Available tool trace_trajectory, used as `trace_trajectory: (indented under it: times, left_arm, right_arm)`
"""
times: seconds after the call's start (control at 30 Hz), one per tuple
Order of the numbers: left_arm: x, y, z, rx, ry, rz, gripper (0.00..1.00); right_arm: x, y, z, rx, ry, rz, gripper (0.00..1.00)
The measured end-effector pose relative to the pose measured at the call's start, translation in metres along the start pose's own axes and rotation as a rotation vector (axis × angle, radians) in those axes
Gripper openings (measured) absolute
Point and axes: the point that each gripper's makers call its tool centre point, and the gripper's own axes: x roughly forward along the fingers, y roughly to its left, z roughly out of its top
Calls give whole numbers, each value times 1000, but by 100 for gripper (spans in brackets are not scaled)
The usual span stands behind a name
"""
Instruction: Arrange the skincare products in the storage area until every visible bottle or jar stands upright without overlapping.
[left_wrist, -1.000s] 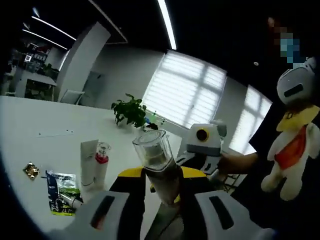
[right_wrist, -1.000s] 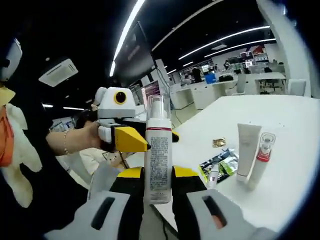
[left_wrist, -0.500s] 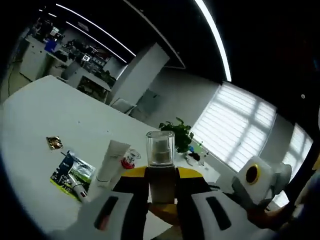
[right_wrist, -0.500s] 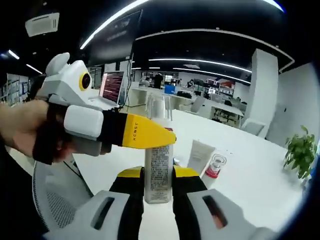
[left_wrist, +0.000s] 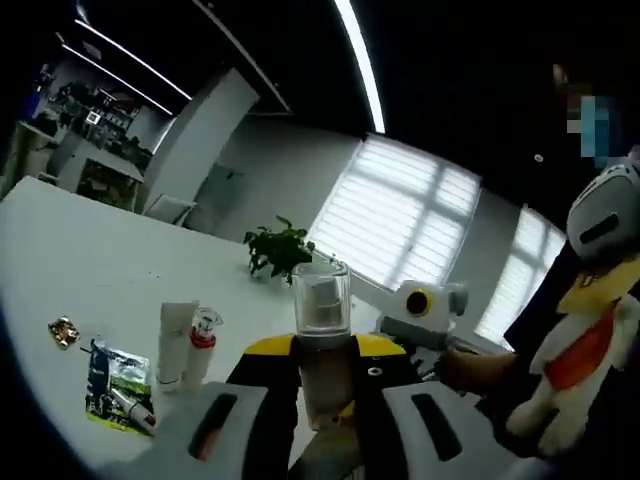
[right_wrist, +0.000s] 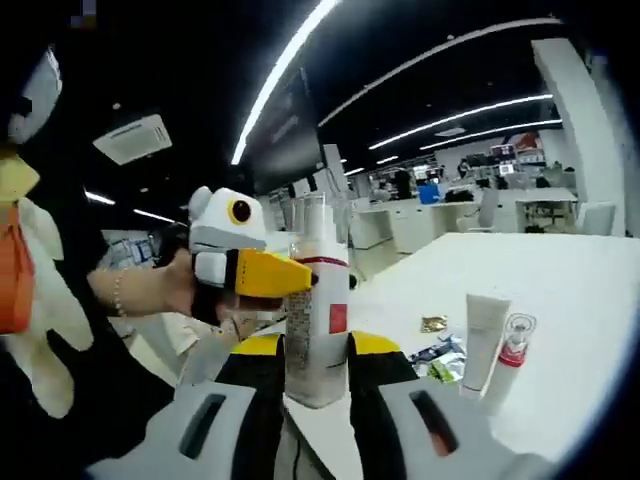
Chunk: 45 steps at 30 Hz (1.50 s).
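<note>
The lower body of the clear-capped pump bottle (left_wrist: 322, 310) is hidden between the left gripper's jaws. On the tall white bottle with a printed label (right_wrist: 316, 330), the text is too blurred to read, its base hidden likewise.

A white table (left_wrist: 80, 260) was seen carrying a white tube (left_wrist: 176, 343) and a red-capped bottle (left_wrist: 200, 345) standing together, with a green packet (left_wrist: 117, 385) and a small gold sachet (left_wrist: 63, 331) lying nearer its edge.

Dim room, window glare, fisheye warping
</note>
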Motion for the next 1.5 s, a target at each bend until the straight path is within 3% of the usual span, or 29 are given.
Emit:
trace_trajectory:
  times: [0.1,0.2,0.33,0.43,0.6,0.63,0.7,0.83,0.97,1.1,1.17,1.23,1.37,1.43,1.5]
  left_arm:
    - [0,-16,-4,36,56,-93,14]
    - [1,-27,-12,64,113,-150,14]
    - [3,-28,-11,68,114,-159,14]
    - [6,-27,-11,73,113,-153,14]
    - [15,-3,-17,119,116,-11,16]
    - [17,4,-22,105,133,31,16]
    - [20,13,-24,107,127,89,16]
    - [26,36,-25,82,89,255,17]
    - [27,57,-25,7,6,452,16]
    - [20,72,-35,-1,-6,627,15]
    - [19,72,-40,26,21,686,15]
    - [21,72,-44,96,63,707,15]
    - [25,70,-49,87,64,725,15]
    - [26,68,-50,121,83,710,15]
    - [27,68,-49,83,85,666,15]
  right_arm:
    - [-1,17,-1,-10,27,132,23]
    - [-3,26,1,-1,30,195,22]
    - [-5,27,2,3,34,205,21]
    - [-4,23,2,-4,27,167,20]
    - [-3,0,-9,-38,83,4,20]
    - [-2,-11,-14,-61,106,-70,20]
    - [-2,-21,-18,-49,122,-150,20]
    - [-2,-42,-22,-84,142,-321,19]
    - [0,-55,-29,-114,157,-502,20]
    - [-2,-65,-39,-122,175,-613,20]
    - [-1,-67,-45,-117,176,-631,20]
    - [-4,-69,-50,-127,182,-651,20]
    - [-6,-72,-55,-105,173,-668,20]
    - [-8,-73,-55,-109,175,-672,20]
    - [-10,-71,-54,-114,163,-640,20]
